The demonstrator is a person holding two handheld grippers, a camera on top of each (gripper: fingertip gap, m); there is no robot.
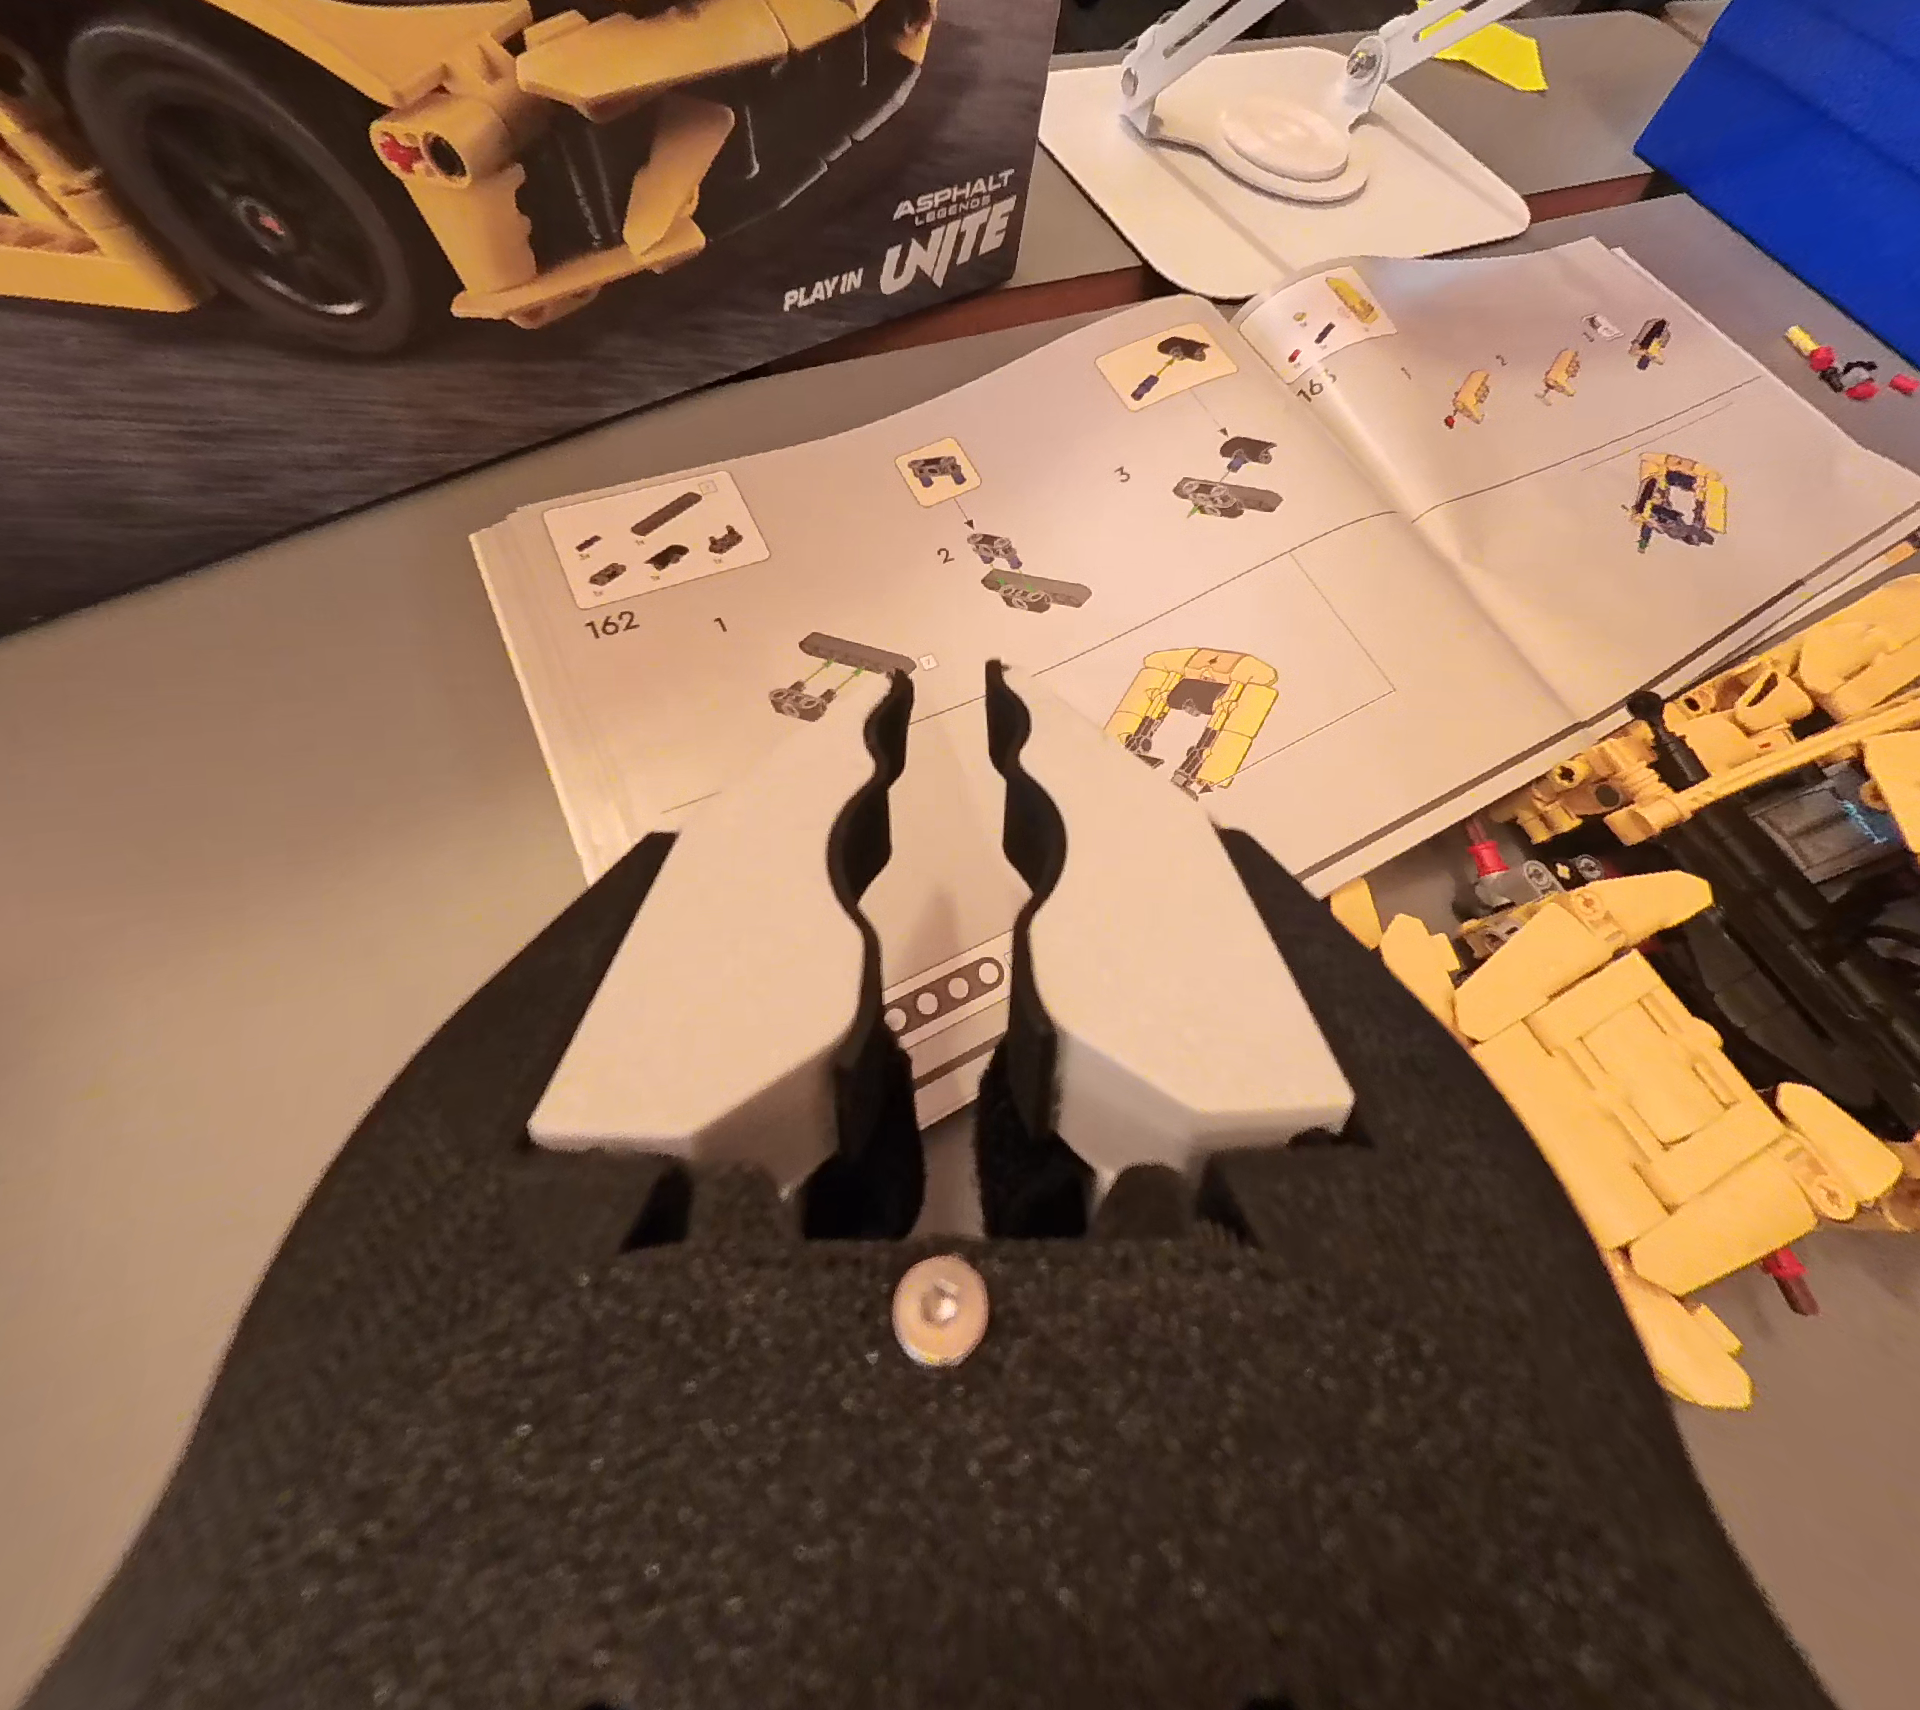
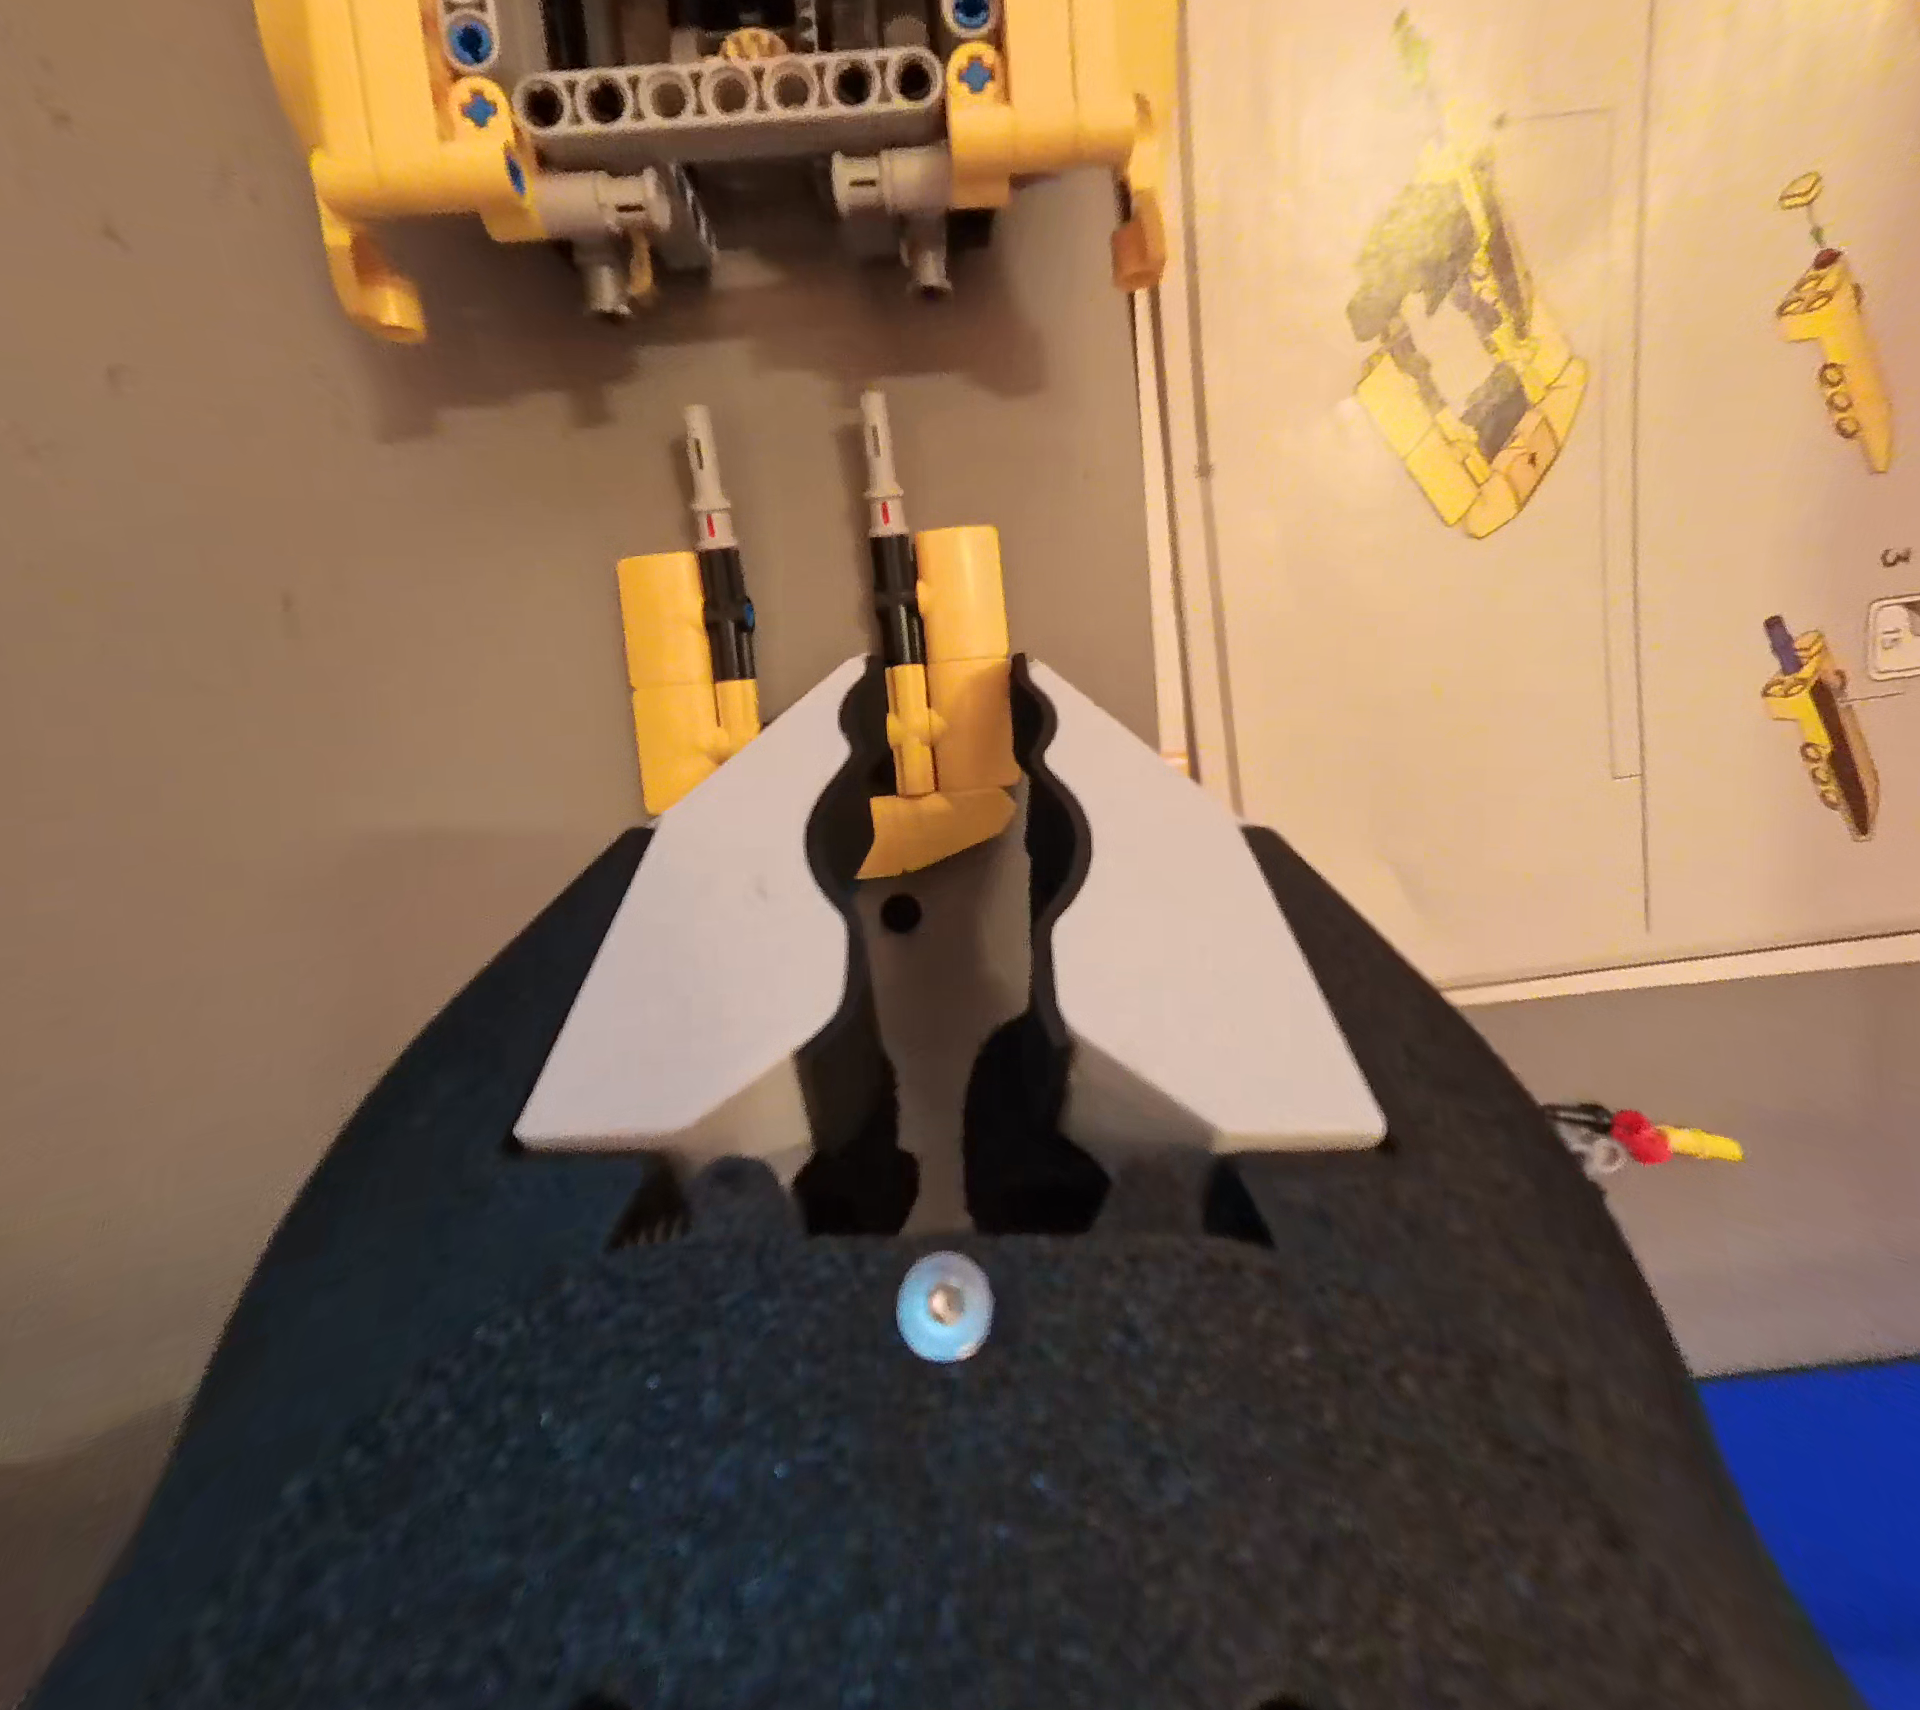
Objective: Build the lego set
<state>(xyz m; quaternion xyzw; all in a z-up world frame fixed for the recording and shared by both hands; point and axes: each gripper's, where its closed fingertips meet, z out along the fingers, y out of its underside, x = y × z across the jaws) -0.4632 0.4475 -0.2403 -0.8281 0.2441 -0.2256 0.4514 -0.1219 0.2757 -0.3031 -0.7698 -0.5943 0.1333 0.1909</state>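
We hold our right gripper, fingers apart, around the right module near the car on the worktop; light and stiff, it wants gripping by its yellow block, while the left gripper hangs parted, empty, over the manual.

Bare grey bench lies open left of the two yellow sub-assemblies. Ahead, the yellow car body blocks passage; the open instruction booklet covers the right. In the left wrist view, the set's box and a white lamp stand wall off the far side.
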